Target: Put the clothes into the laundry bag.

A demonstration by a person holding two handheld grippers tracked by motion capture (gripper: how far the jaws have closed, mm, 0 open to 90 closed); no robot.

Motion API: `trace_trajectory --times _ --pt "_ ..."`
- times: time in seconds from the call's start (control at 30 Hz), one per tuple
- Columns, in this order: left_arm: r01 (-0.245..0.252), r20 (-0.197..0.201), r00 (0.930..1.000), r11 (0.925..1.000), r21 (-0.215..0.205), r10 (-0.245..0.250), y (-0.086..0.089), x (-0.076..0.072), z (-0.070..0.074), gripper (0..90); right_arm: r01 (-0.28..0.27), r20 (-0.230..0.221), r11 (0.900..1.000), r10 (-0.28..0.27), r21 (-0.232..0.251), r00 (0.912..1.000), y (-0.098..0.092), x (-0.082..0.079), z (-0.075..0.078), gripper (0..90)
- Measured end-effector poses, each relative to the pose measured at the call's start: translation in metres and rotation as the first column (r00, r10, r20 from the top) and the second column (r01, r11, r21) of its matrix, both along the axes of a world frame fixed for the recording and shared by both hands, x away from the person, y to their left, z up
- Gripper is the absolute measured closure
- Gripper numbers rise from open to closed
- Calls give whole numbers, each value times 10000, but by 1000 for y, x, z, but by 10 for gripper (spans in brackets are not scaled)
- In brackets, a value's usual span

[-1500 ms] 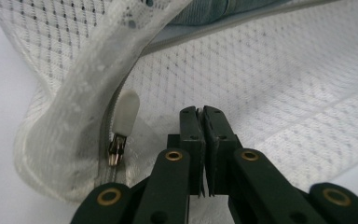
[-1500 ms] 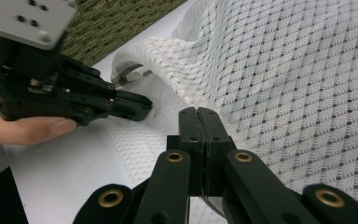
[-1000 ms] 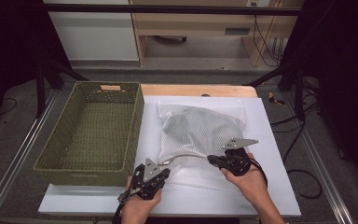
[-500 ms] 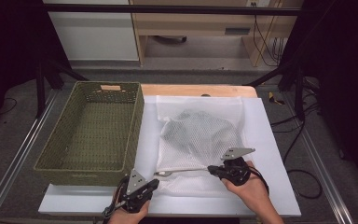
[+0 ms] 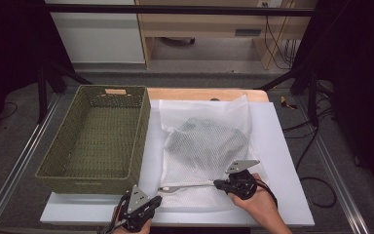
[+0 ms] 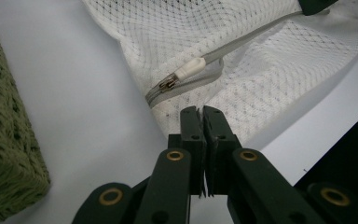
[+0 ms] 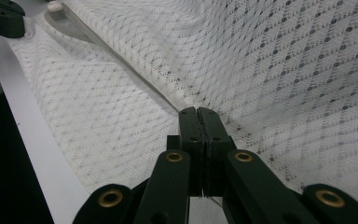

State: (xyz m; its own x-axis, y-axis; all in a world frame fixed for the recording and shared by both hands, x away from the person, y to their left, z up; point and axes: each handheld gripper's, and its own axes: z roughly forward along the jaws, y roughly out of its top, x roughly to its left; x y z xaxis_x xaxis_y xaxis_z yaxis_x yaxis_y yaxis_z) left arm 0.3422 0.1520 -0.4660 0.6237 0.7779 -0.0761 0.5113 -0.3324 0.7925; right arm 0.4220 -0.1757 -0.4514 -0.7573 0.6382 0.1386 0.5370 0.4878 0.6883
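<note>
The mesh bag (image 5: 205,146) near the worktop's front edge is pinched by both closed grippers (image 5: 152,202) (image 5: 217,184); if pulled unevenly, the zipper (image 6: 170,84) could be jammed.

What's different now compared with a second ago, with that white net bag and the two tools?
The left hand-held gripper has slid toward the table's near left corner, away from the mesh bag. The right hand-held gripper shifted slightly nearer, still clamped on the bag's zipper edge. The bag, bunched up before, now lies flatter and more spread out. The green basket and white board stayed put.
</note>
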Motion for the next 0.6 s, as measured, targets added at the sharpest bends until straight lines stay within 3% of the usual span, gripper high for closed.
trace_trajectory --times 0.13,0.37,0.6 --pt "92 49 9999 9996 273 -94 -2 -1 -2 879 -41 -33 10000 41 -13 10000 -4 -1 -2 896" --pt "101 200 9997 9995 305 -107 -3 -5 -1 870 -14 -86 10000 14 73 10000 -4 -2 -4 895" --pt "-46 468 9989 9995 301 31 4 -17 6 828 -114 -73 9999 114 66 9999 -4 -2 -5 891"
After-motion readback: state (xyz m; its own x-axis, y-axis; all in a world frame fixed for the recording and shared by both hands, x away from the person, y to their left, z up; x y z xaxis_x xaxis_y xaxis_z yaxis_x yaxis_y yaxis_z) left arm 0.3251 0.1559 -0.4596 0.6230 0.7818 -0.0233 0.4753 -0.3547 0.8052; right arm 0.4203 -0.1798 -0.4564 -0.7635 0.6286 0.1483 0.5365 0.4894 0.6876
